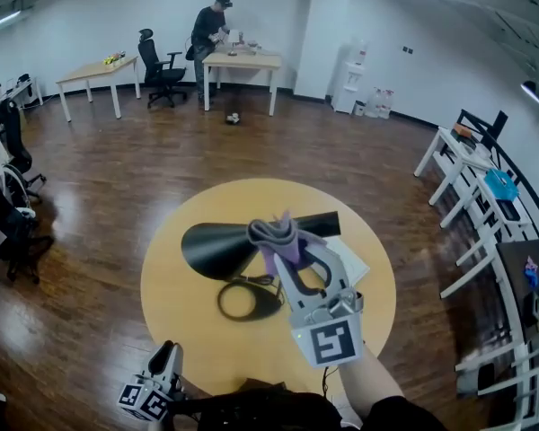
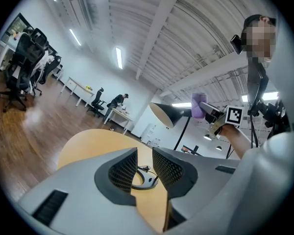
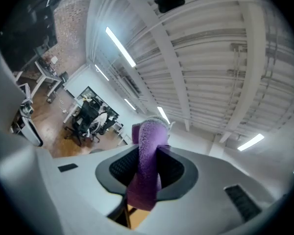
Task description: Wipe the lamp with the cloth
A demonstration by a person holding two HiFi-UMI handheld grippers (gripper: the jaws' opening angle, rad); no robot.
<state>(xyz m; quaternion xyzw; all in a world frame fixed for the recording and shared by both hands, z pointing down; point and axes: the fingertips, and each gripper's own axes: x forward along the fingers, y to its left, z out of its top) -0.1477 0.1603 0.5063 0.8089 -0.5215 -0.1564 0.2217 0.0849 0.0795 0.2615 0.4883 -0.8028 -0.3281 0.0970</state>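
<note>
The purple and grey fuzzy cloth is clamped tight in the right gripper. In the right gripper view it's pinched between both black pads and hangs out below them. It's held up at the black desk lamp, right where the narrow end of the cone shade meets the arm. From the left gripper view the cloth looks pressed against that spot, though I can't say for sure that it's touching.

The lamp stands about mid-table on the round yellowish wooden table. Its shade points left and its black ring base sits nearer to me.

The left gripper is down at the near left edge of the table, well apart from the lamp. Its jaws have only a slim gap between them and are holding nothing.
</note>
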